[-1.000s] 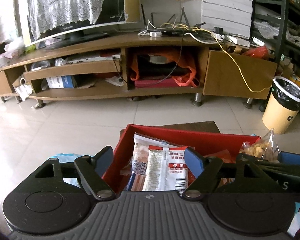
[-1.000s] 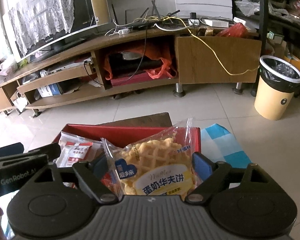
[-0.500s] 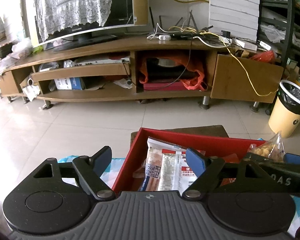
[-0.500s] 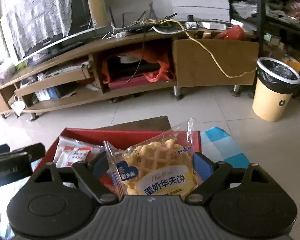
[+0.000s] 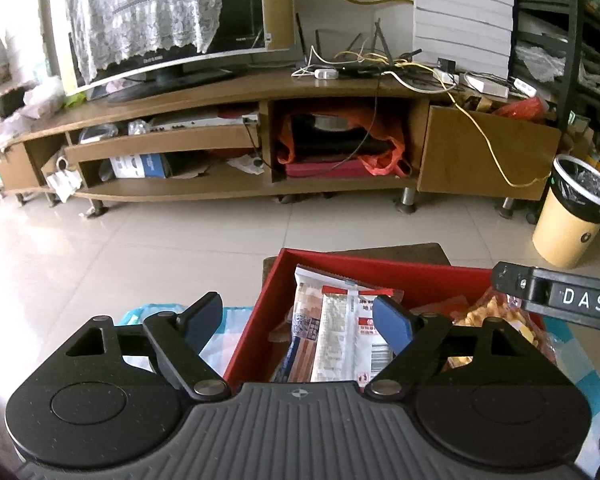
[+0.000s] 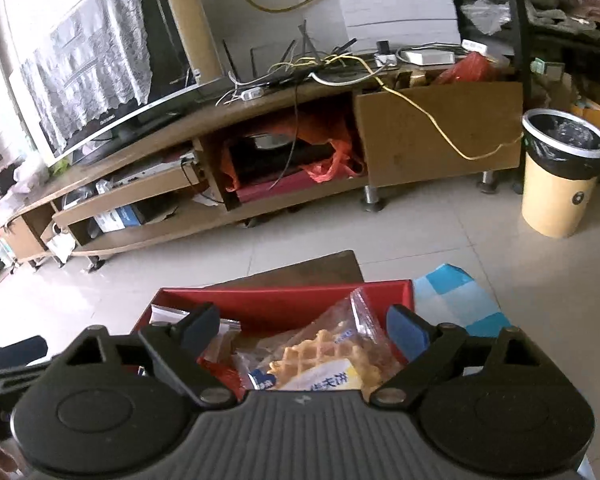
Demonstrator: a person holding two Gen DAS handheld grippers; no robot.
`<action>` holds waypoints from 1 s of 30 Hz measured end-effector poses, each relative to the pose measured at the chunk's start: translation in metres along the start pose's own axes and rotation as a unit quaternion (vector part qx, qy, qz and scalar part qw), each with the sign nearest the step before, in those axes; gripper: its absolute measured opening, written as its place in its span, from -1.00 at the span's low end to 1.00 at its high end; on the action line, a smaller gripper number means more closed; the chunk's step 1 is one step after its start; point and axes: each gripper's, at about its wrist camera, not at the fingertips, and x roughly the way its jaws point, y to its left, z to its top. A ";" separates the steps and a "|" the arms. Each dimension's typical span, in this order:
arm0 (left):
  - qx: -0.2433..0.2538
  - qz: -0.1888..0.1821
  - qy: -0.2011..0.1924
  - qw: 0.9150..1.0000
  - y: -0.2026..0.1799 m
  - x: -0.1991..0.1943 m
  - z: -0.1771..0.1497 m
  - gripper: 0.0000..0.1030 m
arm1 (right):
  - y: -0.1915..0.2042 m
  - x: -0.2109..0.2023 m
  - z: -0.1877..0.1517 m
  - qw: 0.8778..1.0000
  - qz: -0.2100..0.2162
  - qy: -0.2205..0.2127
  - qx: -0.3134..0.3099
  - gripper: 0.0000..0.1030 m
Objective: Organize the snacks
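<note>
the red box (image 5: 380, 266) is open on top, so a gripper could come straight down, but packets (image 5: 340, 332) and a waffle bag (image 6: 320, 356) crowd its floor. its walls block entry from the sides. the other gripper's arm (image 5: 560, 300) bars the right edge.

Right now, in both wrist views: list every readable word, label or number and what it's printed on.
"DAS": white letters on the right gripper's black arm at the frame's right edge; the rest is cut off.
Waffle packet: Chinese characters on the label, only partly in view.
White sachet in the red box: red and black Chinese print, too small to read.
TV: lettering on the lower bezel, too small to read.
Bin: round black logo, no legible text.
</note>
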 end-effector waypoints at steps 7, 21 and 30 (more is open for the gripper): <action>-0.005 -0.003 0.010 1.000 0.000 -0.019 -0.005 0.89 | 0.002 -0.024 0.000 1.000 -0.023 0.003 -0.021 0.70; 0.001 -0.005 0.012 1.000 0.005 -0.059 -0.032 1.00 | 0.010 -0.088 -0.035 0.998 -0.031 -0.007 -0.048 0.70; 0.000 -0.013 0.020 1.000 0.006 -0.081 -0.052 1.00 | 0.005 -0.126 -0.060 0.998 -0.034 -0.010 -0.045 0.70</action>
